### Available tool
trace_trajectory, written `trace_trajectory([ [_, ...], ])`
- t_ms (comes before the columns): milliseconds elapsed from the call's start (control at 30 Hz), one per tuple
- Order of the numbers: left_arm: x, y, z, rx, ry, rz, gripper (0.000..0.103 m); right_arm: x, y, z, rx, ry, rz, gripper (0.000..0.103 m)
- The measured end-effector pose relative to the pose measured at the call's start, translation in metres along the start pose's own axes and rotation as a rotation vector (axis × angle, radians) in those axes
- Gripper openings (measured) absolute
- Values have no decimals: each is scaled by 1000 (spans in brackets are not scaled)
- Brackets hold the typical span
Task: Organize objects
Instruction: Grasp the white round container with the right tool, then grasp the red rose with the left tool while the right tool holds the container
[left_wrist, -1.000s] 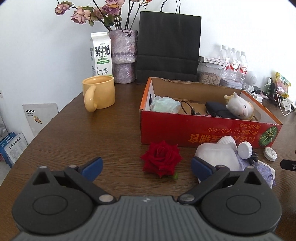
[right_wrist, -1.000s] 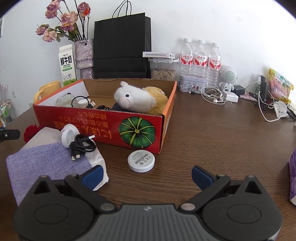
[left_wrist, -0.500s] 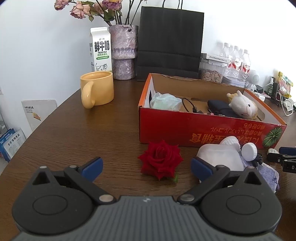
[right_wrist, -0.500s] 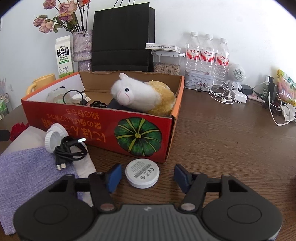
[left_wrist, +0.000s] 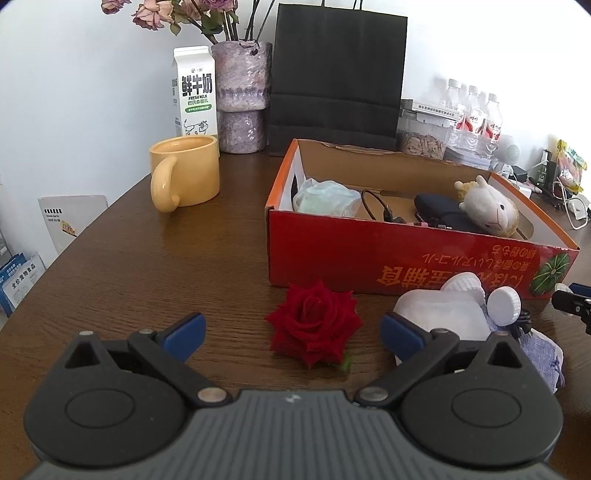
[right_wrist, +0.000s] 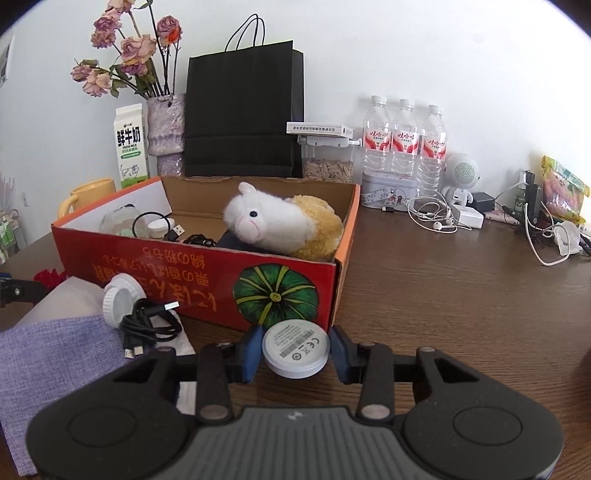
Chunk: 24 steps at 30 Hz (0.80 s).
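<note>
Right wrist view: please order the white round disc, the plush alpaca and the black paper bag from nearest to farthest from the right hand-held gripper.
1. White round disc: between the right hand-held gripper fingers.
2. Plush alpaca: inside the red box, behind.
3. Black paper bag: against the wall, beyond the box.

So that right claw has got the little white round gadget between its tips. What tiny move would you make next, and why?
Probably lift it a little off the table. The right gripper has just been closing its jaws, and the blue pads now sit against both sides of the white disc. The open red box stands just behind it, a likely place to put it.
</note>
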<state>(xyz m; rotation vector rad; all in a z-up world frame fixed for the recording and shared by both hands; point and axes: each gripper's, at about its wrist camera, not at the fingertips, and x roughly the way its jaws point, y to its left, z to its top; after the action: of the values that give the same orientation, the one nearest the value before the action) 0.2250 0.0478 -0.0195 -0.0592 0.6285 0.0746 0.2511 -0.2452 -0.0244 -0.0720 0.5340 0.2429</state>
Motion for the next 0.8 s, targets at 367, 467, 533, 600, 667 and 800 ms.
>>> trace_trajectory([
  [367,11,-2,2,-22,-1,12,101,-2,1,-1,12,-1,13,38],
  [467,12,-1,1,-30,-3,-4,92,-2,1,-1,11,-1,14,38],
  [533,14,-2,0,-29,3,-8,79,-2,1,-1,12,0,15,38],
  [600,16,-2,-1,-29,12,-23,58,-2,1,-1,13,2,17,38],
  [667,14,-2,-2,-31,-3,-13,44,-2,1,-1,12,2,18,38],
  [800,8,-2,-3,-36,-40,0,38,-2,2,-2,12,2,18,38],
])
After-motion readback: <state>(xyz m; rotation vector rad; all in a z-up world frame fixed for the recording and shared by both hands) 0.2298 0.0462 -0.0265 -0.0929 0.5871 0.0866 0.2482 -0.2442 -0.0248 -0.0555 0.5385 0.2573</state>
